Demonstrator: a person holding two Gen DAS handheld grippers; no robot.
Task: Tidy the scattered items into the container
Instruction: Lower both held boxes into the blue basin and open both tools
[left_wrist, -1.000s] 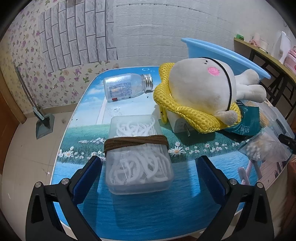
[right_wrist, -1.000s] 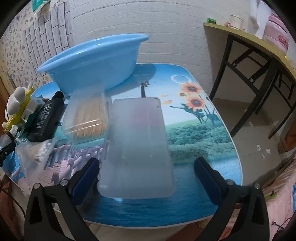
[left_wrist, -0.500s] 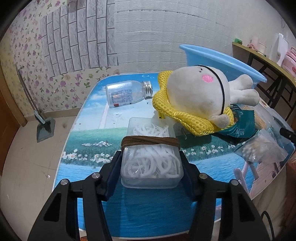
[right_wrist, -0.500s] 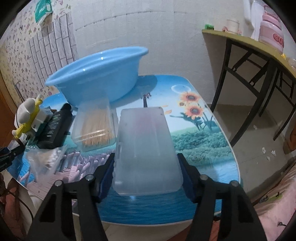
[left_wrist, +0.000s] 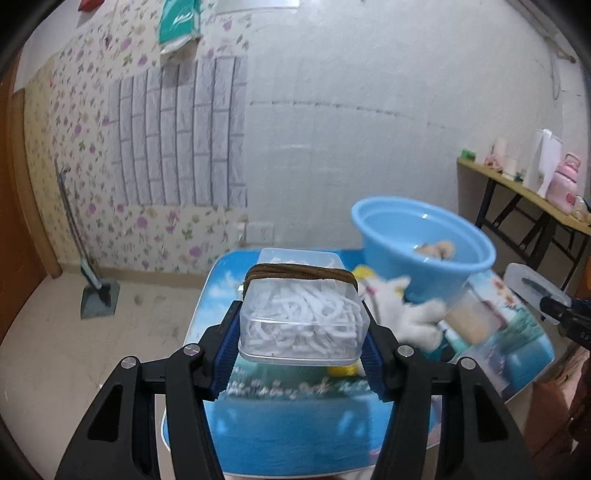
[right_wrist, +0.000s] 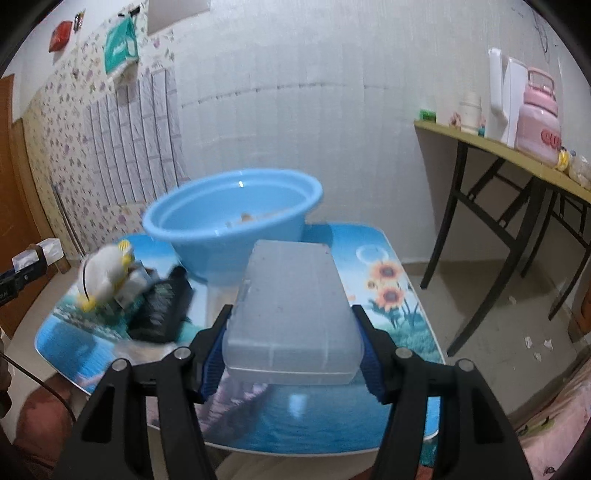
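The left gripper (left_wrist: 301, 343) is clamping a clear box of white plastic pieces (left_wrist: 301, 321) – a brown band (left_wrist: 299, 272) is wrapping its far end – and holding it off the printed table (left_wrist: 295, 428). The right gripper (right_wrist: 291, 354) is squeezing a frosted plastic case (right_wrist: 291, 314) between its blue pads, also clear of the tabletop. Beyond the left one, at about two o'clock, a white plush toy (left_wrist: 410, 310) is lying against the blue basin (left_wrist: 421, 247). From the right one, a black bottle (right_wrist: 162, 310) is lying at ten o'clock, and the basin is sitting at eleven, something small and pale inside it.
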